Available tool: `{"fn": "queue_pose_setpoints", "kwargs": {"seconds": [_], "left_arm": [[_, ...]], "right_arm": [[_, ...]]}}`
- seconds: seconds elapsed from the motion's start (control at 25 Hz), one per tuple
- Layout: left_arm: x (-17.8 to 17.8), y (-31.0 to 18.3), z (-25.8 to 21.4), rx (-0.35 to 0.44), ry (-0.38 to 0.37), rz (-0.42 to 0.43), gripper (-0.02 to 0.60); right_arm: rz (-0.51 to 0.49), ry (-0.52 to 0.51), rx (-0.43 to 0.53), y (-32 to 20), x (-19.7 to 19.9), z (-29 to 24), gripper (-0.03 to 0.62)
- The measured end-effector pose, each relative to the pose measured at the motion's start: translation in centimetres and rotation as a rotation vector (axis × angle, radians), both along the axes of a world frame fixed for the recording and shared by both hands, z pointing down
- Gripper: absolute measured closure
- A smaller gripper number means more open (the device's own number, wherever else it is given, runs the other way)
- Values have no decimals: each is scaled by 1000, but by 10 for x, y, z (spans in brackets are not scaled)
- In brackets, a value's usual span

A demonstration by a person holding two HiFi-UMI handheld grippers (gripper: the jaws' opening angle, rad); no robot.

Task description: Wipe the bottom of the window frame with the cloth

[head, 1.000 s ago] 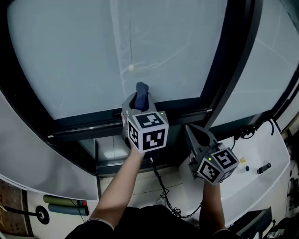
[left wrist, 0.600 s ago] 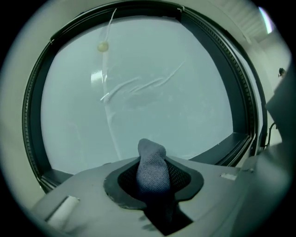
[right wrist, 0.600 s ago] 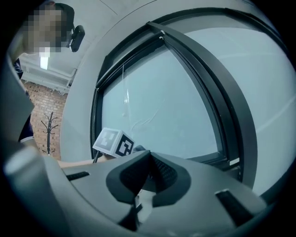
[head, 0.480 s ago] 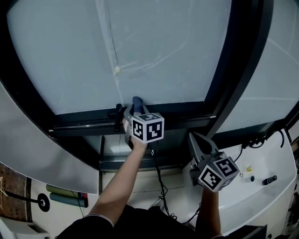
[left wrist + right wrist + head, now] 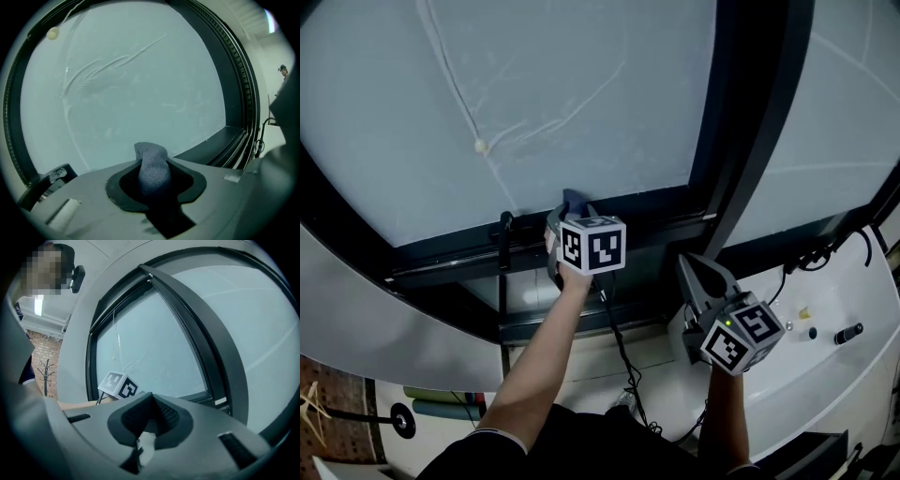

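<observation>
Where the dark bottom rail of the window frame (image 5: 441,255) crosses the middle of the head view, the left tool (image 5: 571,212) is pushed up to its upper edge, its jaws closed tight on a bunched blue-grey knit cloth (image 5: 573,199). In the left gripper view the cloth (image 5: 152,169) stands upright between the pads of the left tool (image 5: 153,180) and pokes past their tips, with the pale frosted glass pane (image 5: 140,84) right behind it. Whether the fabric actually presses on the rail cannot be told. In the head view, just left of that tool, a small black latch (image 5: 505,229) stands on the rail. To the right, a bare stretch of rail runs up to the broad dark upright bar of the frame (image 5: 750,122), which leans across the upper right of the frame. The right tool (image 5: 695,269) is held lower, in the lower right of the head view, well apart from the glass and short of the rail. Its jaws, seen in the right gripper view (image 5: 150,401), meet at the tips with nothing gripped between them. Below the rail a thin black cable (image 5: 621,354) trails down beside the left forearm. A white curved worktop (image 5: 834,384) fills the lower right corner, near the right tool.
</observation>
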State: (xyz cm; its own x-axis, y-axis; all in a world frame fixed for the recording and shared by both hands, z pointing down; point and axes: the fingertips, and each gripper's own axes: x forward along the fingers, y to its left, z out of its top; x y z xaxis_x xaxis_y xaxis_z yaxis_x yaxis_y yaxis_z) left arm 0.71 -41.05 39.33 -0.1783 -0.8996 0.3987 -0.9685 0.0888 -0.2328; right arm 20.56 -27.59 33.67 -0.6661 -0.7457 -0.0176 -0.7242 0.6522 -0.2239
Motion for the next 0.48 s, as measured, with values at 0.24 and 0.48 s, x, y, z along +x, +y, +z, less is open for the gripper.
{"fn": "queue_pose_setpoints", "kwargs": {"seconds": [0.24, 0.48], "left_arm": [[62, -19, 1, -13, 1, 106, 454], [144, -41, -1, -20, 3, 256, 454]], "right_arm": [[61, -9, -12, -4, 37, 6, 594], [147, -12, -29, -7, 81, 12, 594]]}}
